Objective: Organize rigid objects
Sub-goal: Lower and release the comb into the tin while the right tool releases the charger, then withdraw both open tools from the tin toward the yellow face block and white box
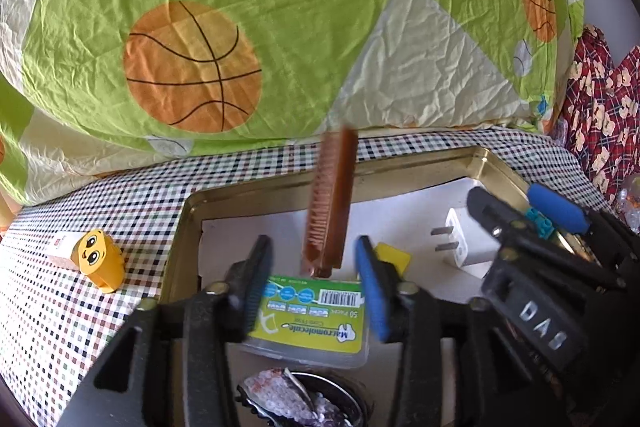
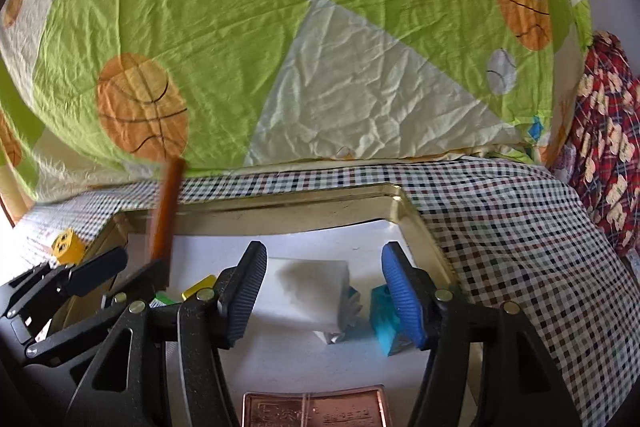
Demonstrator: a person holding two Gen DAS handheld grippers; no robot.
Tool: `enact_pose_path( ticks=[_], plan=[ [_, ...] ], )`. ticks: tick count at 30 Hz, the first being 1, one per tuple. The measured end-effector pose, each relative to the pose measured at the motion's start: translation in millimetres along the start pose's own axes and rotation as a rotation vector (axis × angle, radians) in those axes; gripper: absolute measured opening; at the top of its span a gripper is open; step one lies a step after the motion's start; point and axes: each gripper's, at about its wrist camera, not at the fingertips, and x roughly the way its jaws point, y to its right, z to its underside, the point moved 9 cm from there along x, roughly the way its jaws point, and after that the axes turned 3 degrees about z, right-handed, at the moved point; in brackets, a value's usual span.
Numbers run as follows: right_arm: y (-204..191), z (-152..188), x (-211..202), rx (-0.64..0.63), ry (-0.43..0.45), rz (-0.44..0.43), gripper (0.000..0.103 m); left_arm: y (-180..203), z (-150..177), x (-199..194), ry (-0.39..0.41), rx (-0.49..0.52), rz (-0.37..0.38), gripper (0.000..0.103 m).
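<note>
A brown comb [image 1: 331, 203] is in mid-air, blurred, just ahead of my open left gripper [image 1: 316, 291], above a gold tin tray [image 1: 280, 189] lined with white paper. The comb also shows in the right wrist view [image 2: 166, 207], over the tray's left end. Under the left gripper lies a green floss-pick box [image 1: 310, 323]. My right gripper [image 2: 326, 297] is open over a white charger plug [image 2: 304, 291] and a teal block [image 2: 384, 315] in the tray [image 2: 320, 203]. The right gripper also shows in the left wrist view [image 1: 532, 211].
A yellow smiley block [image 1: 100, 261] and a white eraser [image 1: 60, 249] lie on the checked cloth [image 1: 80, 307] left of the tray. A yellow tile [image 1: 394, 255], a round tin [image 1: 300, 403] and a copper box [image 2: 316, 409] sit in the tray. A quilt [image 1: 280, 7] rises behind.
</note>
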Motion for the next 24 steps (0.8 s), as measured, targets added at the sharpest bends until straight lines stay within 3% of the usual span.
enact_pose_path(
  ticks=[2, 4, 11, 19, 24],
  plan=[
    [7.9, -3.5, -7.0, 0.064, 0.037, -0.019, 0.091, 3.6, -1.9, -4.9, 0.013, 0.003, 0.026, 0.089],
    [12.5, -7.0, -13.8, 0.1, 0.078, -0.021, 0.092, 5.0, -5.8, -15.6, 0.077, 0.016, 0.018, 0.103],
    [16.6, -14.8, -27.7, 0.111, 0.161, 0.015, 0.092, 6.5, -7.6, -33.5, 0.222, 0.142, -0.103, 0.103],
    [25.0, -20.1, -42.2, 0.137, 0.243, 0.041, 0.092, -11.8, -15.6, -49.3, 0.286, 0.049, -0.069, 0.103],
    [22.0, -23.1, -55.2, 0.119, 0.303, 0.069, 0.092, -14.4, -8.6, -46.2, 0.256, 0.047, -0.072, 0.102]
  ],
)
